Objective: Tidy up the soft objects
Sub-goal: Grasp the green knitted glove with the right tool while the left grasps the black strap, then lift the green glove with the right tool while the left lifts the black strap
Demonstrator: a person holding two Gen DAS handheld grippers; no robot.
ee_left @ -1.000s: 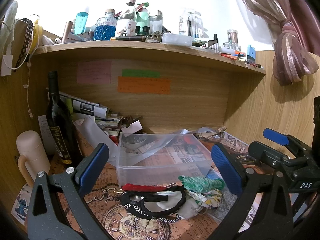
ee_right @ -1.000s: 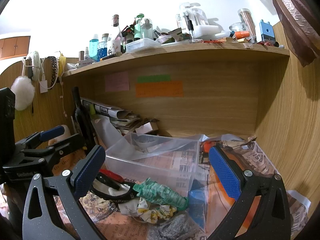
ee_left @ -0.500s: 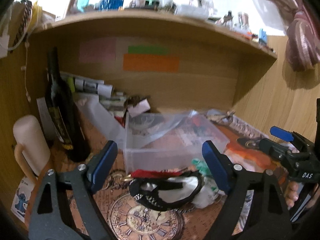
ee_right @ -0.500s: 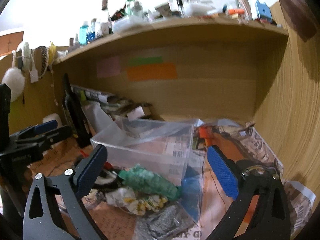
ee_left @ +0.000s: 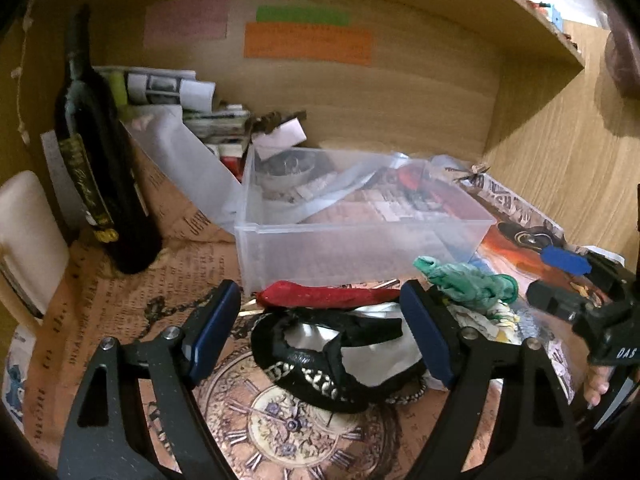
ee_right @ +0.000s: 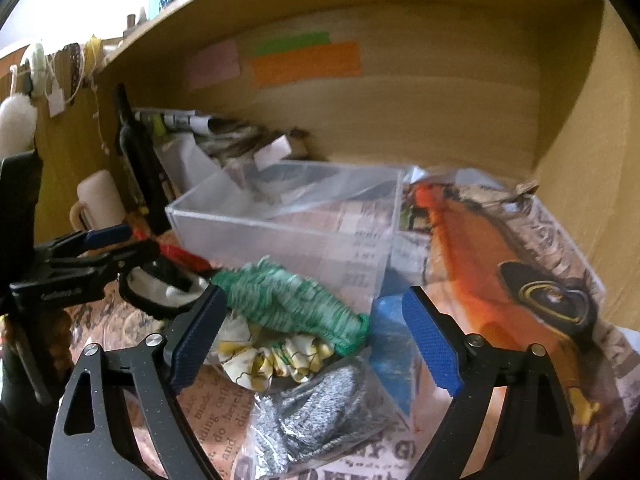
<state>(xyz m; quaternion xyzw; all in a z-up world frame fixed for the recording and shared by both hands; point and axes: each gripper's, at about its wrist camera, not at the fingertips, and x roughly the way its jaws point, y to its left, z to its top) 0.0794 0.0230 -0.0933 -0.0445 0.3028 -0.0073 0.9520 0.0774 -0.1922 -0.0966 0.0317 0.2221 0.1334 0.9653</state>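
Left wrist cam: left gripper [ee_left: 322, 334] jaws wide apart, nothing held, hovering over black headband [ee_left: 320, 354] w/ red band [ee_left: 326, 295] just behind it, both in front of clear bin [ee_left: 360, 236]. Wine bottle [ee_left: 100, 172] stands left.

Right wrist cam: right gripper [ee_right: 312, 340] jaws spread, empty, straddling green scrunchie [ee_right: 292, 300], which lies atop yellow-white scrunchie [ee_right: 272, 360]; grey scrunchie [ee_right: 320, 412] nearer cam.

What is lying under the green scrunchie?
Under the green scrunchie lies a white and yellow scrunchie. Nearer, a silver fabric piece lies beside it. What they cover is hidden.
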